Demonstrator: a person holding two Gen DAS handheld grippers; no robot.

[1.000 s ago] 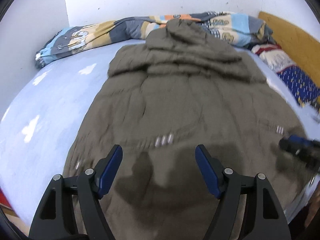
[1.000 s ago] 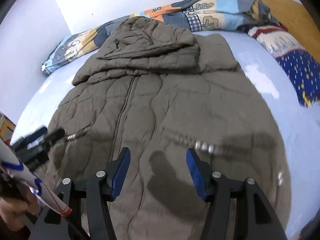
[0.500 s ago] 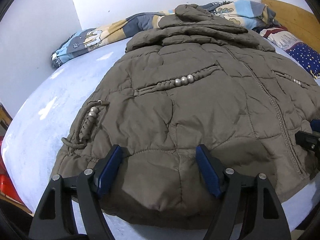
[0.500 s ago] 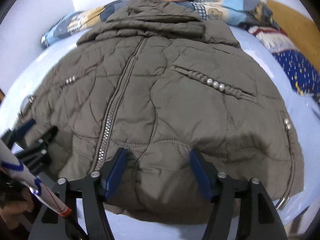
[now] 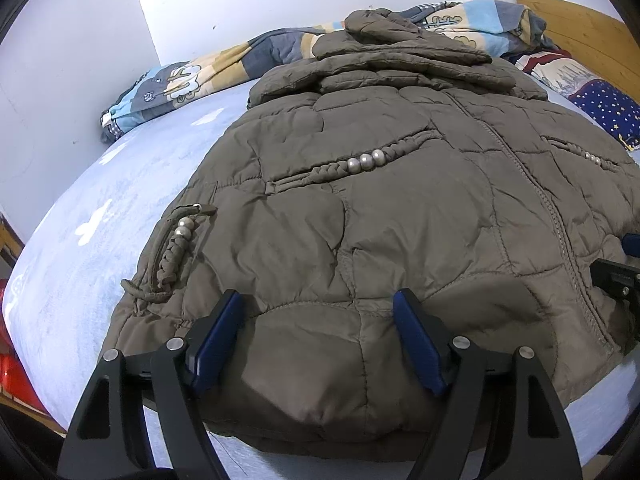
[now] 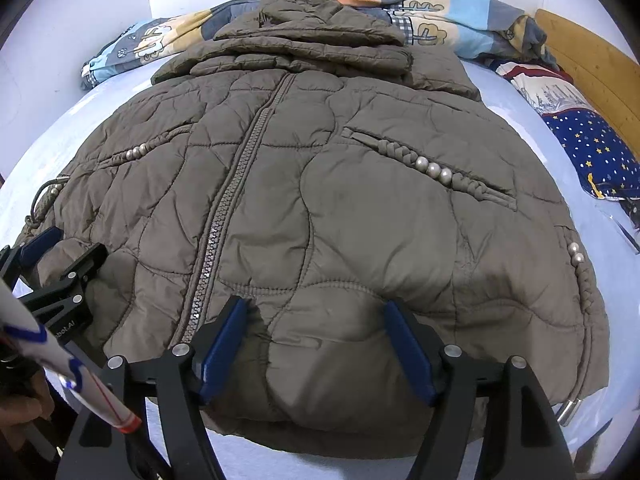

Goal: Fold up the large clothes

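Note:
A large olive-brown quilted hooded jacket (image 5: 380, 208) lies front up on the bed, zipper closed, hood at the far end; it also shows in the right wrist view (image 6: 320, 184). My left gripper (image 5: 318, 320) is open, its fingers straddling the jacket's near hem on the left side. My right gripper (image 6: 316, 316) is open, straddling the near hem right of the zipper (image 6: 224, 216). The left gripper also shows at the left edge of the right wrist view (image 6: 60, 256).
The bed has a light blue sheet (image 5: 112, 208). A patterned quilt (image 6: 440, 24) is bunched along the far wall. A star-print pillow (image 6: 592, 148) and a wooden headboard (image 6: 592, 64) are at the right. White walls enclose the far and left sides.
Both grippers have dropped from above the jacket and pulled back to its near hem, fingers now straddling the hem edge. The jacket has not moved.

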